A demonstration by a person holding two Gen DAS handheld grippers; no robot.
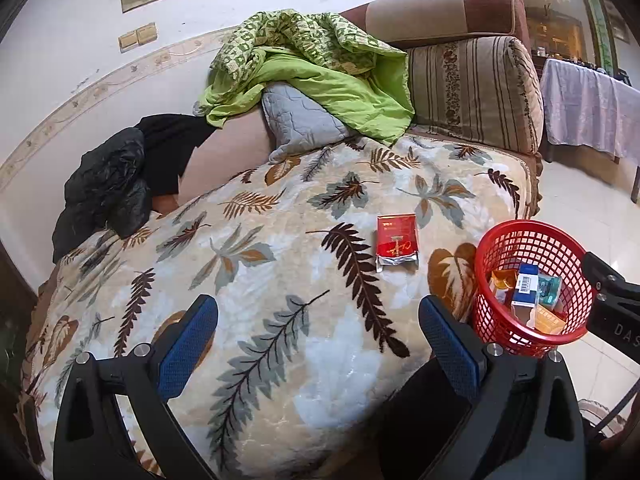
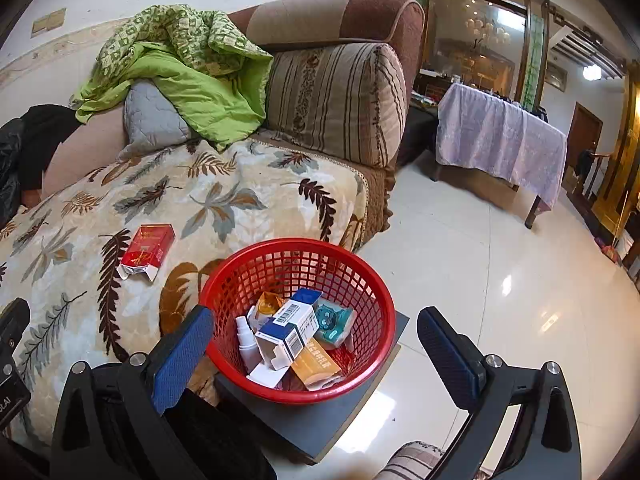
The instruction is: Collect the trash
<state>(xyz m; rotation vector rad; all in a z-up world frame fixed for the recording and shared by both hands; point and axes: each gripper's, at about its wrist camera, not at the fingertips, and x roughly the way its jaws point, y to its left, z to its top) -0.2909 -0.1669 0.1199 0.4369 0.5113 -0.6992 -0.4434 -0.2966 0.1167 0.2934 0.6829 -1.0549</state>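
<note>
A red cigarette pack [image 1: 397, 245] with torn foil lies on the leaf-patterned blanket [image 1: 256, 264] over the sofa seat; it also shows in the right wrist view [image 2: 147, 249]. A red mesh basket [image 2: 372, 280] stands on a grey stool [image 2: 320, 420] beside the sofa and holds several boxes, packets and a small white bottle; it also shows in the left wrist view [image 1: 500, 240]. My left gripper [image 1: 318, 344] is open and empty above the blanket, short of the pack. My right gripper [image 2: 316, 344] is open and empty, hovering over the basket.
A green quilt [image 1: 304, 68] and a grey pillow [image 1: 300, 120] lie at the sofa back, black clothes [image 1: 120, 176] at the left. A striped armrest cushion [image 2: 340, 104] ends the sofa. A cloth-covered table [image 2: 500, 140] stands on the glossy tiled floor [image 2: 500, 280].
</note>
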